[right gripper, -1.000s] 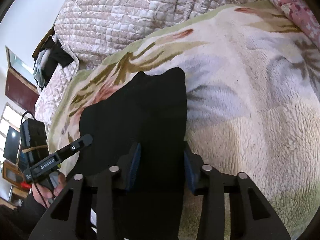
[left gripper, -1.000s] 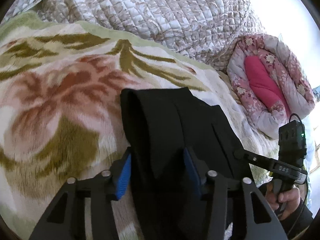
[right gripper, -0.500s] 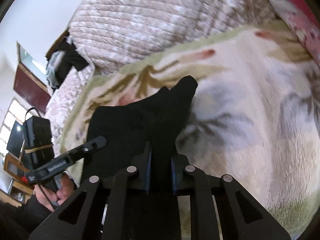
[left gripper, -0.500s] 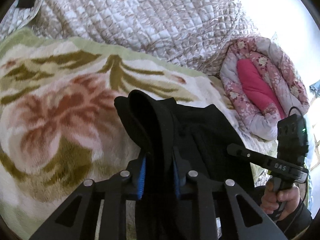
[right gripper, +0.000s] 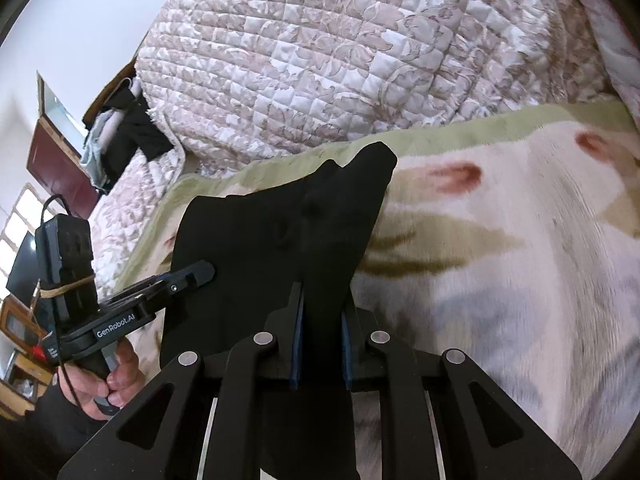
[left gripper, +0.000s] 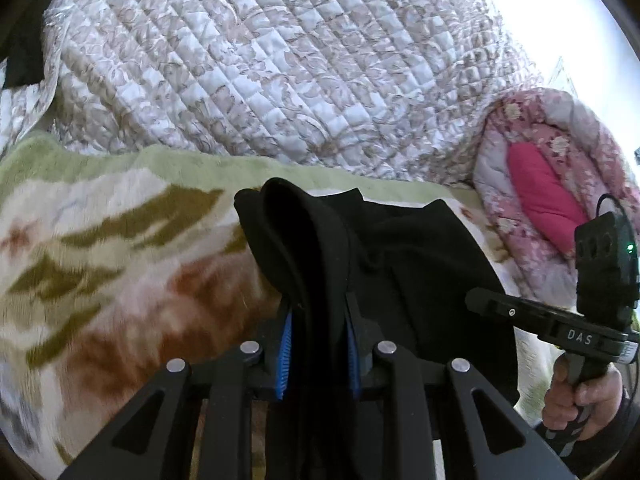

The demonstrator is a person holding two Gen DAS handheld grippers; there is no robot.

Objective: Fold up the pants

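While the left view is looking down its fingers, the left gripper (left gripper: 318,350) is pinching a bunched fold of the black pants (left gripper: 420,272); its jaws have just been closing, and the blue pads are now pressing cloth at lower centre. The pants are draping across the blanket (left gripper: 100,264), with the right gripper (left gripper: 516,312) showing at the right edge, a hand (left gripper: 580,400) on its handle. In the right view, the right gripper (right gripper: 320,344) is likewise clamping the pants (right gripper: 264,240) at lower centre, jaws narrow on cloth. The fold's lift seems underway; next, both ends likely need carrying together over the rest, kept level and taut.
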